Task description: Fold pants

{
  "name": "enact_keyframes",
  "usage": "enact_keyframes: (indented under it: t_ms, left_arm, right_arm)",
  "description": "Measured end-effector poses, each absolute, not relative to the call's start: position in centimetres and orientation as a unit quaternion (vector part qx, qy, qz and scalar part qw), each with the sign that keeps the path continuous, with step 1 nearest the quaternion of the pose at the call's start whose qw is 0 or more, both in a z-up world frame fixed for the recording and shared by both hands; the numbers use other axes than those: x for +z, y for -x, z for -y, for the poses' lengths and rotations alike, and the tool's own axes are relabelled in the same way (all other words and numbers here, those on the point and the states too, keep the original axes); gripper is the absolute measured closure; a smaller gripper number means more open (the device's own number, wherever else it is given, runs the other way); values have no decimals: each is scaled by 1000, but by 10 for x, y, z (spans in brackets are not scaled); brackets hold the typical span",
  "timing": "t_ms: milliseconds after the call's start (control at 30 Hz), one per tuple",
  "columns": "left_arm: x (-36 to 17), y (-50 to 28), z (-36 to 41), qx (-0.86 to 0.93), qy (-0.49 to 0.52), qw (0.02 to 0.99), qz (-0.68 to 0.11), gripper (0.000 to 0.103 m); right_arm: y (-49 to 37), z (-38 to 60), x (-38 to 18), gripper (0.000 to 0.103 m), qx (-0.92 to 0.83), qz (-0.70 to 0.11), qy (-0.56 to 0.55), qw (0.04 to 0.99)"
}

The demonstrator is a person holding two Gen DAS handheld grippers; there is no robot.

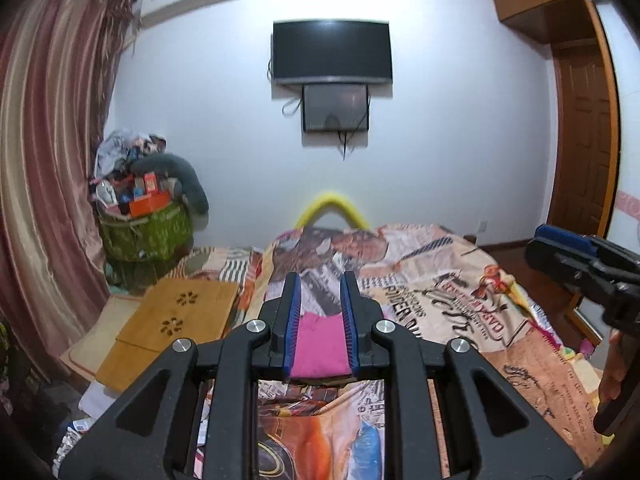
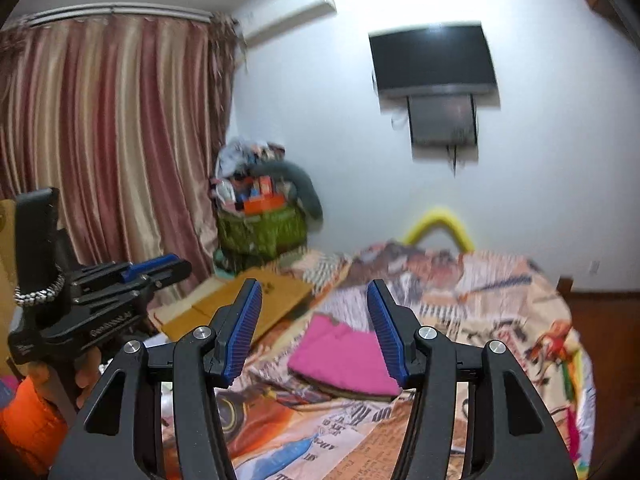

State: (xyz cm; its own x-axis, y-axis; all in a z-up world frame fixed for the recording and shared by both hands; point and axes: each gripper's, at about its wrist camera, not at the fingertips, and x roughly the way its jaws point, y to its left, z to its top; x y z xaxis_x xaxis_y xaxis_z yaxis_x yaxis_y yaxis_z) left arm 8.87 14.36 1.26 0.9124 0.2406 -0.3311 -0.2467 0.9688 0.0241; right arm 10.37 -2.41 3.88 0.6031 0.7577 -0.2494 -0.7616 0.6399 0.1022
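The pink pants [image 2: 344, 356] lie folded into a small flat rectangle on the printed bedspread [image 2: 500, 304]. Both grippers hang in the air above the bed, pointing across it, and neither touches the cloth. My left gripper [image 1: 320, 280] has its blue pads a narrow gap apart with nothing between them; the pink pants [image 1: 318, 344] show through that gap, down on the bed. My right gripper [image 2: 313, 284] is open wide and empty. The left gripper [image 2: 156, 266] also shows at the left of the right wrist view, the right gripper [image 1: 560, 240] at the right edge of the left wrist view.
Wooden boards [image 1: 180, 320] lie beside the bed on the left, behind them a green basket [image 1: 144, 232] piled with things and a striped curtain [image 1: 48, 160]. A TV [image 1: 331, 52] hangs on the far wall. A yellow foam arch [image 1: 332, 204] stands at the bed's far end, a wooden door [image 1: 580, 140] at right.
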Motion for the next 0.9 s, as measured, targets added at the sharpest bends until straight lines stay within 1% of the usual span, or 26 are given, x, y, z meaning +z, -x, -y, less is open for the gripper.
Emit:
enact_keyframes:
  t_ms: [133,200,233,267,333,400,467,500,533,567,667,733,767,833,900]
  left_arm:
    - [22,-60,-131,121,7,982,-147,82]
    - [25,-47,-126,119,8,983,-139,77]
    - [25,-42,-123,119,8,984,-134,70]
    - [26,-35,-120,119,8,985,-128,62]
    - [27,-23,-116,115,9,986,-117,51]
    - [26,-15,-109,119,4,987,-110,46]
    - [26,-7,-104,120,-1,987,-106,34]
    - [26,-4,-103,121,0,987,-103,30]
    - [25,-2,-101,122,1,987,-101,23]
    - [25,1,-101,124,3,988,-97,17]
    - [23,6,-101,126,9,988,-93,10]
    - [22,7,-101,128,11,987,-93,6]
    - [22,8,-101,131,11,987,-91,4]
    - [20,9,-101,134,11,987,-89,2]
    - [19,9,-101,134,10,987,-89,2]
  right_arm:
    - [-69,42,50,52,419,-87,-2,904]
    - [-58,45,51,52,414,-74,0,907]
    - [-52,47,51,52,411,-68,1,909]
    - [-47,47,51,52,409,-65,1,910]
    - [-43,46,48,51,405,-60,1,912]
    - [-39,43,45,49,397,-58,3,916]
    - [-37,42,44,42,393,-61,2,917]
    - [-37,40,43,33,390,-62,0,919]
    - [-35,41,42,24,384,-62,-2,921]
    - [-31,44,42,21,382,-60,-3,922]
    - [-29,46,42,14,374,-63,-4,925]
    - [-29,47,42,4,369,-68,-7,927]
    - [-28,50,42,2,366,-68,-9,928]
    - [-28,53,42,0,359,-67,-14,931]
    - [-27,55,41,0,356,-69,-17,932]
